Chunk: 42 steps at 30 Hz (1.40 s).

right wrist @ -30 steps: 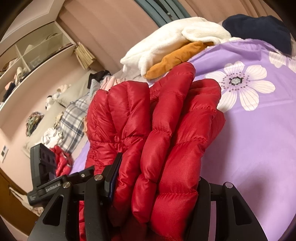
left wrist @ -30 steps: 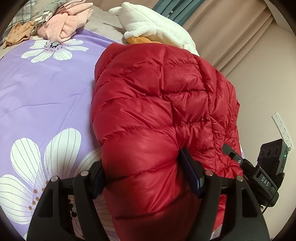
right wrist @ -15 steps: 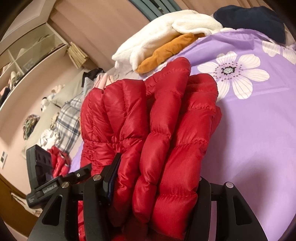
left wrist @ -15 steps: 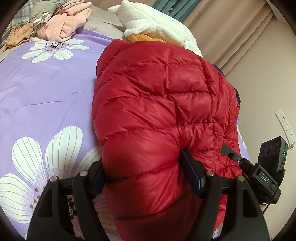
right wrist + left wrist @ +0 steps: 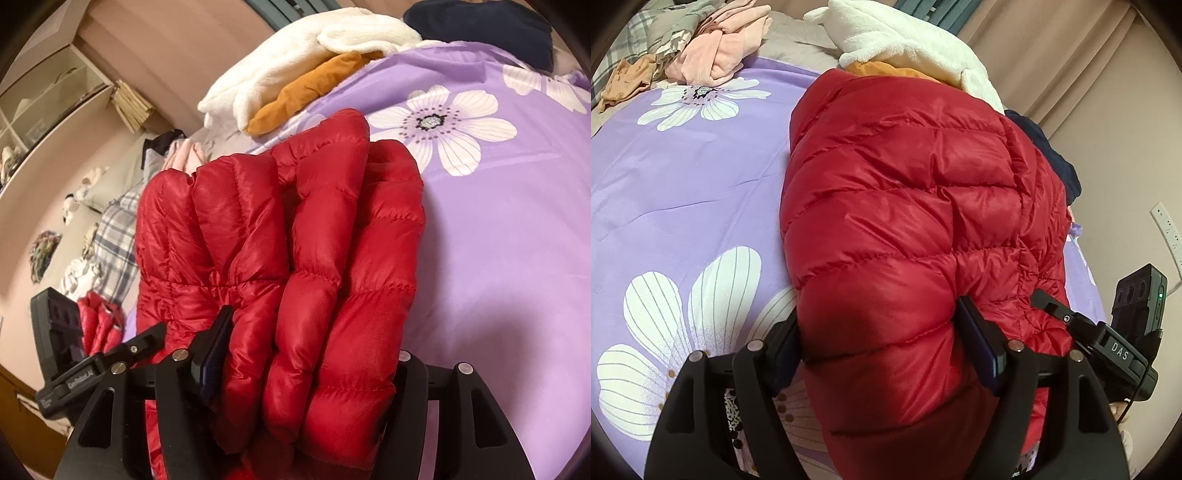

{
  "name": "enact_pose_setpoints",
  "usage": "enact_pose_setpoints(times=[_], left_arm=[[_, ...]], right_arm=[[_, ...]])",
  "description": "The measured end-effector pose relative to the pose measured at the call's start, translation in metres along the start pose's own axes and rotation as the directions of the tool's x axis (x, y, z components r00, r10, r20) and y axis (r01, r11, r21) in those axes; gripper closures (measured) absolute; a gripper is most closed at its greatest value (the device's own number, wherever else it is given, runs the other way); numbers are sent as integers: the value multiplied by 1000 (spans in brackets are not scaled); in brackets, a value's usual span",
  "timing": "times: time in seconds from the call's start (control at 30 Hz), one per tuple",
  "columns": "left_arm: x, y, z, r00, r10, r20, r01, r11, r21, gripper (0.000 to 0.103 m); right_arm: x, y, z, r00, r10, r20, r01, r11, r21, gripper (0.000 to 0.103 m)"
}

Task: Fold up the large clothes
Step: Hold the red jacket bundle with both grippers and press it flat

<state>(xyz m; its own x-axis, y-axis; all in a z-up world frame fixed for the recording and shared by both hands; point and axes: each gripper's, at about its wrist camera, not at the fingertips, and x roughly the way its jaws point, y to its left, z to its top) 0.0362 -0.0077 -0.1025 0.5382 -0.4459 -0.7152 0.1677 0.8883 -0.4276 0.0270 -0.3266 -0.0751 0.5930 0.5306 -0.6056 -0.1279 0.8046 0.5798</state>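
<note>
A red quilted down jacket (image 5: 905, 206) lies bunched on the purple flowered bedsheet (image 5: 683, 177). My left gripper (image 5: 882, 343) is shut on a thick fold of the jacket's near edge. My right gripper (image 5: 306, 365) is shut on several stacked layers of the same jacket (image 5: 295, 240) and holds them above the sheet (image 5: 509, 240). The other gripper shows at the right edge of the left wrist view (image 5: 1123, 350) and at the left edge of the right wrist view (image 5: 74, 365). The fingertips are buried in the padding.
A white fleece (image 5: 908, 40) on an orange garment (image 5: 886, 70) lies past the jacket, with a dark navy garment (image 5: 480, 26) beside it. Pink and plaid clothes (image 5: 716, 55) lie at the far left. Wall shelves (image 5: 44, 96) and a curtain (image 5: 1052, 48) stand behind.
Both grippers have moved forward over the bed with the jacket still held. The white fleece and navy garment sit nearer in view.
</note>
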Motion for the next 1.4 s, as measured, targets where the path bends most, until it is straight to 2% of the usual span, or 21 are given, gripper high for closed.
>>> enact_pose_setpoints(times=[1.07, 1.4], left_arm=[[6, -3, -6, 998, 60, -22, -60, 998, 3, 15], [6, -3, -7, 997, 67, -26, -67, 998, -6, 13]], right_arm=[[0, 5, -2, 996, -89, -15, 89, 996, -5, 37], [1, 3, -1, 994, -106, -20, 106, 994, 3, 32]])
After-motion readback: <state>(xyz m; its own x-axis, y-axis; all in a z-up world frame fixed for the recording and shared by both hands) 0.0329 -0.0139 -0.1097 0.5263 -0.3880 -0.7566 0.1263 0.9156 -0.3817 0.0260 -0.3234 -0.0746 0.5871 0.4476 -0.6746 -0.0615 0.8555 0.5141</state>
